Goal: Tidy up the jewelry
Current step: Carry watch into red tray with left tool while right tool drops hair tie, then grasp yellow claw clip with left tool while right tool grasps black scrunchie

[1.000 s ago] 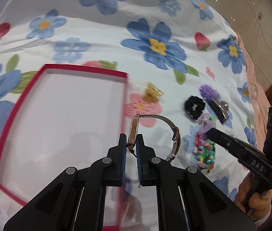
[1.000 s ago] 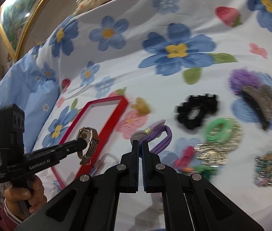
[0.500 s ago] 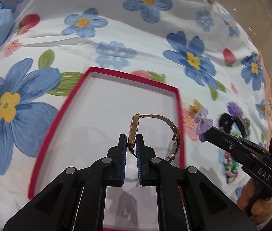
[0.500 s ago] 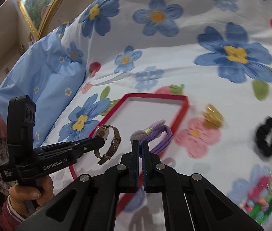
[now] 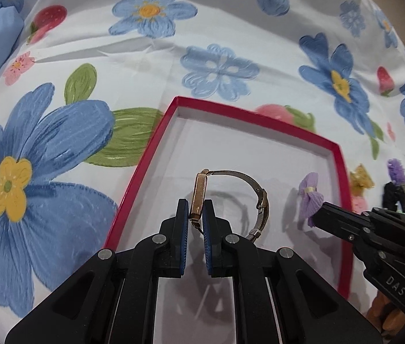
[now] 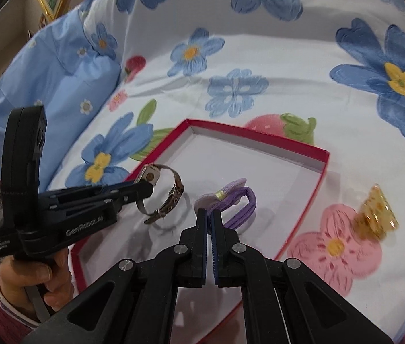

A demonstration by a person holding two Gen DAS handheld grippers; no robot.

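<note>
Left gripper [image 5: 196,215] clamps watch [image 5: 199,193] — right gripper [image 6: 210,218] clamps purple hair tie [image 6: 237,203] — over red box [image 5: 343,172].

Bare tray [image 5: 260,154] floor ahead, low red rim around

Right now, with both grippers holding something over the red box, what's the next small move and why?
Probably lower both a little and open the jaws. The left gripper is shut on the watch and the right gripper is shut on the purple hair tie; both hang above the white floor of the red box, casting shadows on it, so neither seems set down yet.
</note>
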